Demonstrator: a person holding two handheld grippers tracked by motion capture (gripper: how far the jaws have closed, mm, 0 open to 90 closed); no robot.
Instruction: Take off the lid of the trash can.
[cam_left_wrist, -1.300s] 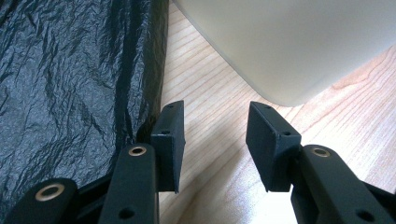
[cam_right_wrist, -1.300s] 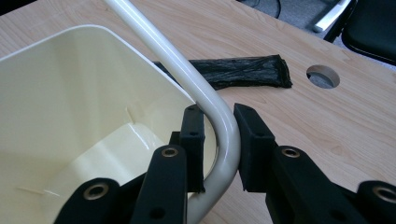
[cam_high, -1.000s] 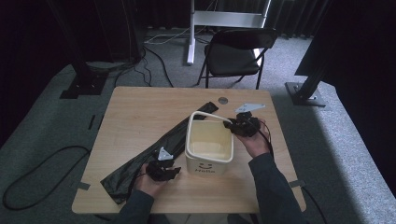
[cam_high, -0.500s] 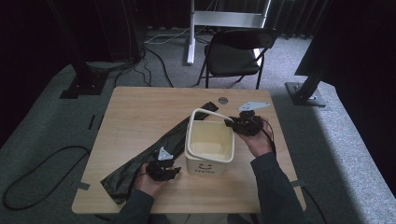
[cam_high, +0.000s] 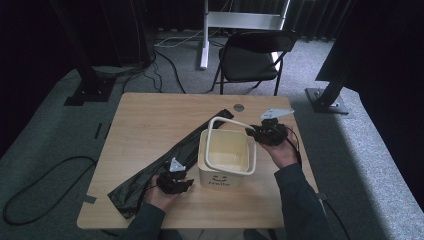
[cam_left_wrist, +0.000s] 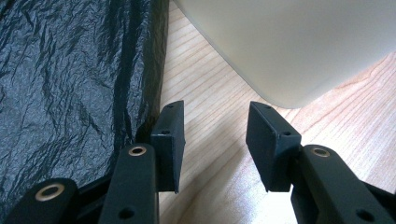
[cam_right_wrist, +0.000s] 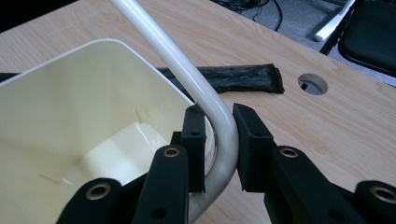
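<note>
The right gripper (cam_right_wrist: 219, 123) pinches the handle (cam_right_wrist: 212, 107) of the bin (cam_right_wrist: 93, 112), its two jaws pressed on either side of the white tube just at its bend, where the tube curves down toward the bin's rim. In the high view the right gripper (cam_high: 252, 134) sits at the bin's far right corner, and the handle (cam_high: 225, 121) stands tilted up over the far rim of the bin (cam_high: 227, 167). The bin is cream, open at the top, upright near the middle of the table (cam_high: 145, 120), a little toward the near edge, with a smiling face and a word on its near wall. The left gripper (cam_left_wrist: 215, 140) has its jaws spread with bare wood between them and nothing held; it rests low on the table near the near edge, just left of the bin's near left corner. A black bag (cam_left_wrist: 70, 84) lies flat and crumpled, touching the outer side of that gripper's left jaw. In the high view the left gripper (cam_high: 186, 184) lies beside the bag (cam_high: 165, 165), which runs as a long strip from the near left part of the table up past the bin's far side, toward a round hole (cam_high: 239, 107) near the far edge. A chair (cam_high: 250, 57) stands beyond the table.
</note>
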